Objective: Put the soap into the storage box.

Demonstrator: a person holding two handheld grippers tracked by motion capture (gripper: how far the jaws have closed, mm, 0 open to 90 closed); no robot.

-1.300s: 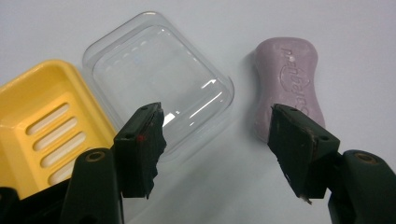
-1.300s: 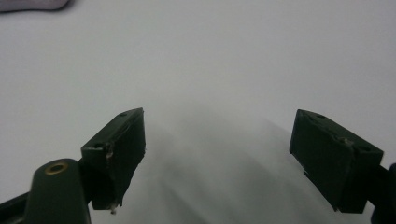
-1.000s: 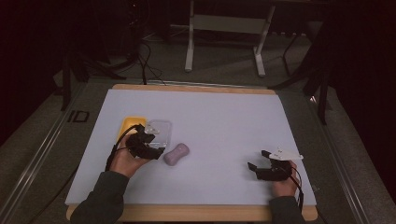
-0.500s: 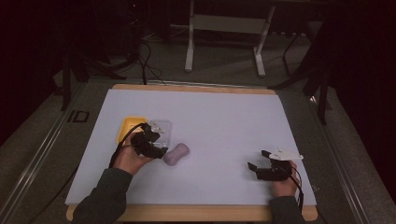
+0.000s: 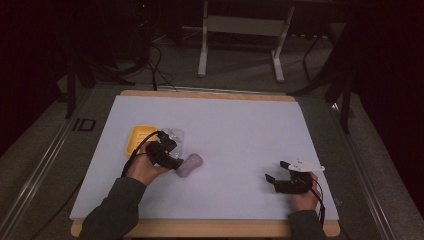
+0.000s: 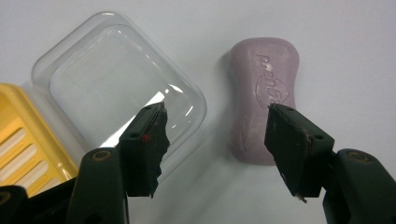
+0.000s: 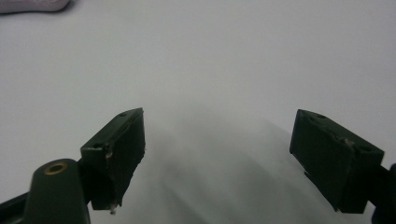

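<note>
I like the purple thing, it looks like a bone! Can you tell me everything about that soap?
The pale purple bar of soap is waisted in the middle with rounded ends, matte, with a brand mark pressed into its top; the letters are unclear. It lies flat on the white table cover, just beside the clear plastic lid of the yellow soap dish. The left gripper hovers open above it, one of its fingers overlapping the bar's near end; contact cannot be told.

I work in a dim lab or recording room. My table (image 5: 225, 125) carries a white sheet. Cables (image 5: 155, 65) cross the grey floor (image 5: 240, 75) beside a metal stand (image 5: 240, 25).
</note>
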